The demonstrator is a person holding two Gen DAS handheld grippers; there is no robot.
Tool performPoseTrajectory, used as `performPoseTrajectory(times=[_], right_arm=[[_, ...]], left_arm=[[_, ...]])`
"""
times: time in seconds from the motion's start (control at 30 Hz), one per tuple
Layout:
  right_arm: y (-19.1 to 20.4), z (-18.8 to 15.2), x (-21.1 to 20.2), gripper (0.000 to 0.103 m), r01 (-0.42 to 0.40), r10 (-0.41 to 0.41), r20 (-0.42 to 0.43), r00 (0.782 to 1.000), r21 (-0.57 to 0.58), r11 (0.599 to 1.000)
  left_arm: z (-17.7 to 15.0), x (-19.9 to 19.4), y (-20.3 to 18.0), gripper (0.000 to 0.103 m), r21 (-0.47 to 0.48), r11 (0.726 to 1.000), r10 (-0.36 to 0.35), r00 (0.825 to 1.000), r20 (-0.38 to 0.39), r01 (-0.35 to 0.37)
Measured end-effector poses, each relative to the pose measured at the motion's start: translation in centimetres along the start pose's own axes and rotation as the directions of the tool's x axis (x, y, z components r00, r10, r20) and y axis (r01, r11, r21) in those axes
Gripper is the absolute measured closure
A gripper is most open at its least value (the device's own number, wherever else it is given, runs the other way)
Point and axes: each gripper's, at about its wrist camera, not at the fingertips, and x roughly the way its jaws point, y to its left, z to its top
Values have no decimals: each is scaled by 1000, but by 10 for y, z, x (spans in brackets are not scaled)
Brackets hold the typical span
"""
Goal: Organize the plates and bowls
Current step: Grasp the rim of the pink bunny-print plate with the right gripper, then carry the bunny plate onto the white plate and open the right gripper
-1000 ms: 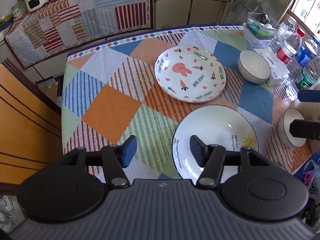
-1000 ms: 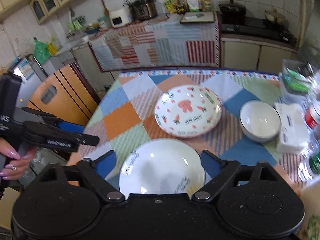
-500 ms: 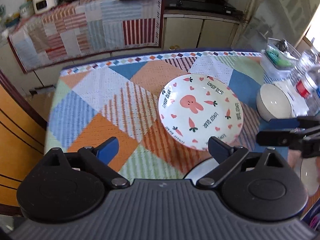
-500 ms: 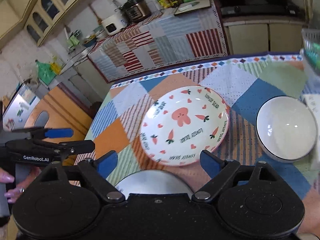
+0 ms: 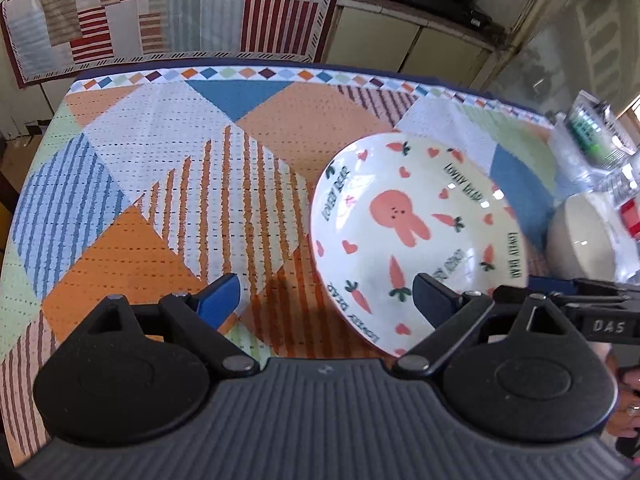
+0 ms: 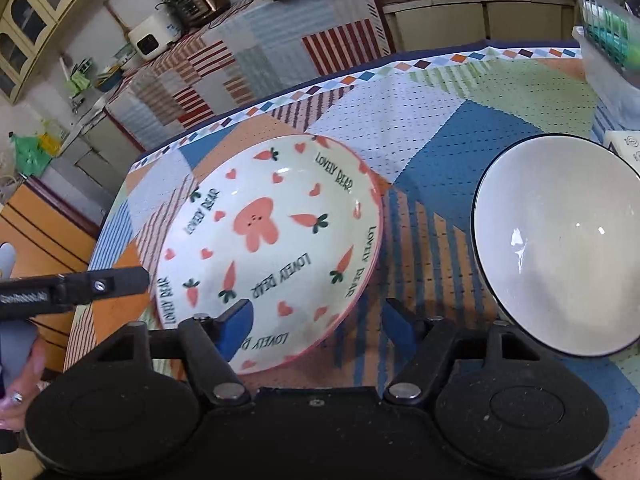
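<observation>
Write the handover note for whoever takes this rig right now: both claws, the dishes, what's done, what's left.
Left claw: closing, nothing gripped; its right finger overlaps the near left rim of the bunny plate, the other is over the tablecloth.
Right claw: closing and astride the plate's near right rim, pads not yet on it.
White bowl: on the cloth to the plate's right, apart from it, untouched.
Done: nothing stacked or lifted in these views.
Left: probably grip the plate by both edges and place it, then deal with the bowl. Other dishes are out of view.
</observation>
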Motion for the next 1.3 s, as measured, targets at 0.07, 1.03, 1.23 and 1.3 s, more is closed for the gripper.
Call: performPoseTrajectory(times=[0.07, 1.03, 1.23, 1.3], right_arm=[[0, -1, 3, 56, 13, -13, 14, 1000, -19, 1000], [-3, -7, -7, 80, -3, 3, 9, 1000, -43, 999], [0, -16, -28, 80, -24, 26, 24, 999, -59, 998], [1, -17, -36, 80, -40, 42, 31, 999, -58, 998]], left_arm=[[0, 7, 0, 23, 14, 1000, 2, 1000, -4, -2], [-17, -6, -19, 82, 44, 994, -96, 992, -84, 100], [-25, -39, -33, 82, 95, 992, -79, 995, -57, 84], [-28, -50, -36, 82, 106, 990, -84, 995, -49, 89]])
